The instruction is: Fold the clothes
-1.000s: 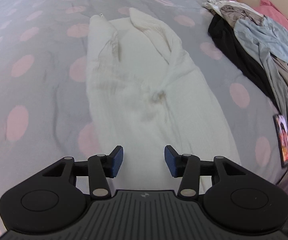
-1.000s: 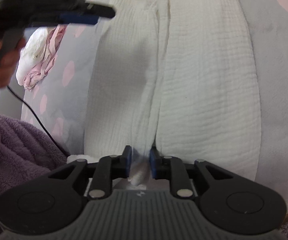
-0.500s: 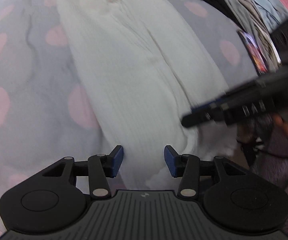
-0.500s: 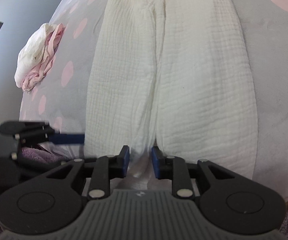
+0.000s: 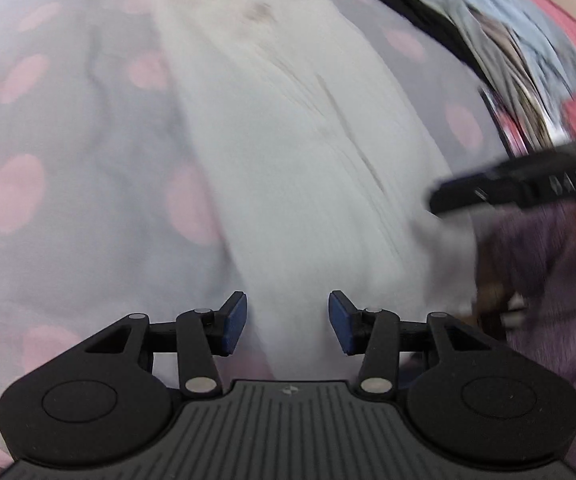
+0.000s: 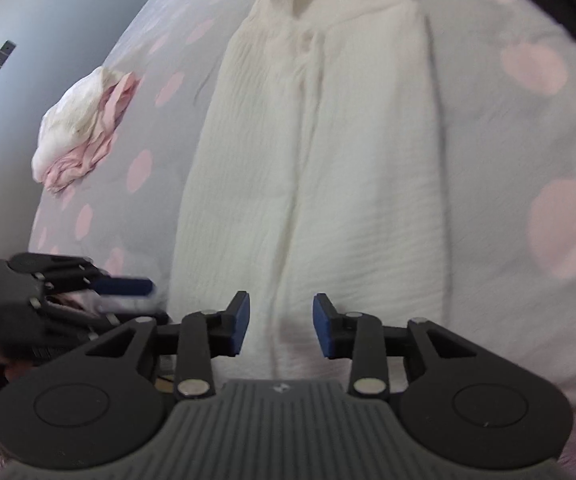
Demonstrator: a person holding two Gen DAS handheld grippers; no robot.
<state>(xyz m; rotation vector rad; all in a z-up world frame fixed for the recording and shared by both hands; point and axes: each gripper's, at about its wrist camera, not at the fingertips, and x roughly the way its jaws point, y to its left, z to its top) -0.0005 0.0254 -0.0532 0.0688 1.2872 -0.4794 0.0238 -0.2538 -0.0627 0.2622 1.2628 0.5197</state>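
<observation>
A white crinkled garment [image 5: 288,152] [image 6: 328,168] lies lengthwise on the grey bedspread with pink dots, its sides folded in to a central seam. My left gripper [image 5: 287,322] hovers open over the garment's near hem, close to its left edge, nothing between its blue pads. My right gripper [image 6: 281,323] is over the hem at the central seam; its jaws are opening and the pads stand clear of the cloth. The right gripper also juts in at the right of the left wrist view [image 5: 500,188]; the left gripper shows at the lower left of the right wrist view [image 6: 119,286].
A pile of unfolded clothes [image 5: 488,28], black, grey, blue and pink, lies at the bed's right side. A small white and pink bundle [image 6: 83,128] sits at the bed's left edge. A purple fleece sleeve [image 5: 548,280] is near the hem.
My left gripper has travelled from mid-garment to the near hem. My right gripper, which pinched the central fold a second ago, has let go and spread its jaws.
</observation>
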